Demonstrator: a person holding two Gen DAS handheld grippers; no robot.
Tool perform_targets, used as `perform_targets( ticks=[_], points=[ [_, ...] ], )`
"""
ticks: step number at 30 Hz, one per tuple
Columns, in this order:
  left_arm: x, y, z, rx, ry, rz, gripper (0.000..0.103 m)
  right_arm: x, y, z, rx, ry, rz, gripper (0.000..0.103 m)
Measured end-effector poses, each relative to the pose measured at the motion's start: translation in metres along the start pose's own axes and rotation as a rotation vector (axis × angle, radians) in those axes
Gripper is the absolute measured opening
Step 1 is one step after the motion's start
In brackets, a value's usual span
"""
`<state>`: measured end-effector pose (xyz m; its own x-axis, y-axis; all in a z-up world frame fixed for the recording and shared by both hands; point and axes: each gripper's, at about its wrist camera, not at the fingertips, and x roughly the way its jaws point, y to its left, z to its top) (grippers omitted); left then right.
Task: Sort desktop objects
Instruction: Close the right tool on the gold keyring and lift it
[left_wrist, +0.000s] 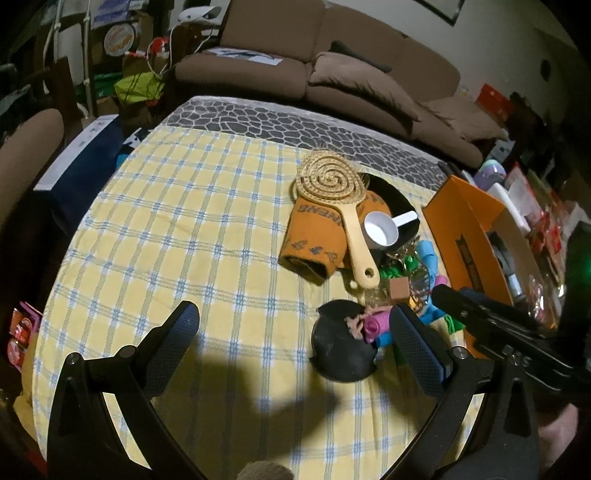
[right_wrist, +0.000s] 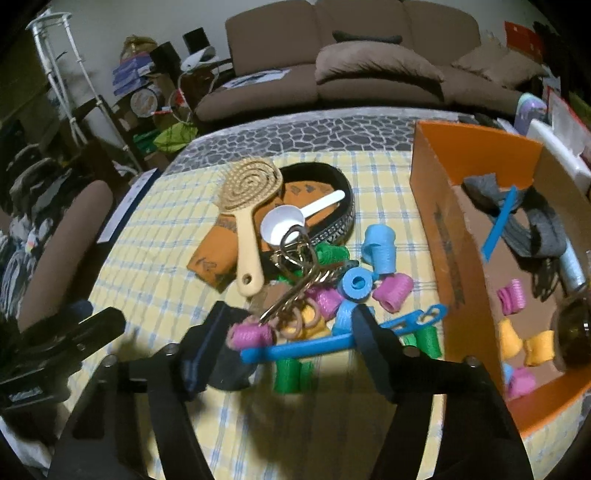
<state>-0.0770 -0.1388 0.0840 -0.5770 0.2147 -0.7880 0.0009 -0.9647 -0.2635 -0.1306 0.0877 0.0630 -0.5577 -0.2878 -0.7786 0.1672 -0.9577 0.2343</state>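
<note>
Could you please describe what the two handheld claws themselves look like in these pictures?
Both are alike: matte black frames that fork into two angular arms, with round silver pivot screws. The left claw has fingers faced with dark blue textured pads. The right claw has the same dark pads, somewhat blurred here. No cables show; small white lettering on the right claw's body is too small to read.

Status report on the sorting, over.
Left gripper open, holding nothing. Right gripper around blue clip and pink roller, grip unclear. Gold chain crowds that roller.
</note>
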Motion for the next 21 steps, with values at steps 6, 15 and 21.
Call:
perform_targets(
  ticks=[6, 15, 21],
  points=[
    [0.014, -0.005, 0.008, 0.012, 0.015, -0.020, 0.103, 0.025, -0.015, 0.003, 0.071, 0.026, 0.036, 0.046],
    [0.028, -0.019, 0.007, 0.049, 0.051, -0.041, 0.102, 0.045, -0.030, 0.012, 0.150, 0.030, 0.085, 0.033],
    [0.033, -0.022, 0.003, 0.055, 0.073, -0.049, 0.102, 0.054, -0.045, 0.015, 0.215, 0.045, 0.119, 0.032]
  ],
)
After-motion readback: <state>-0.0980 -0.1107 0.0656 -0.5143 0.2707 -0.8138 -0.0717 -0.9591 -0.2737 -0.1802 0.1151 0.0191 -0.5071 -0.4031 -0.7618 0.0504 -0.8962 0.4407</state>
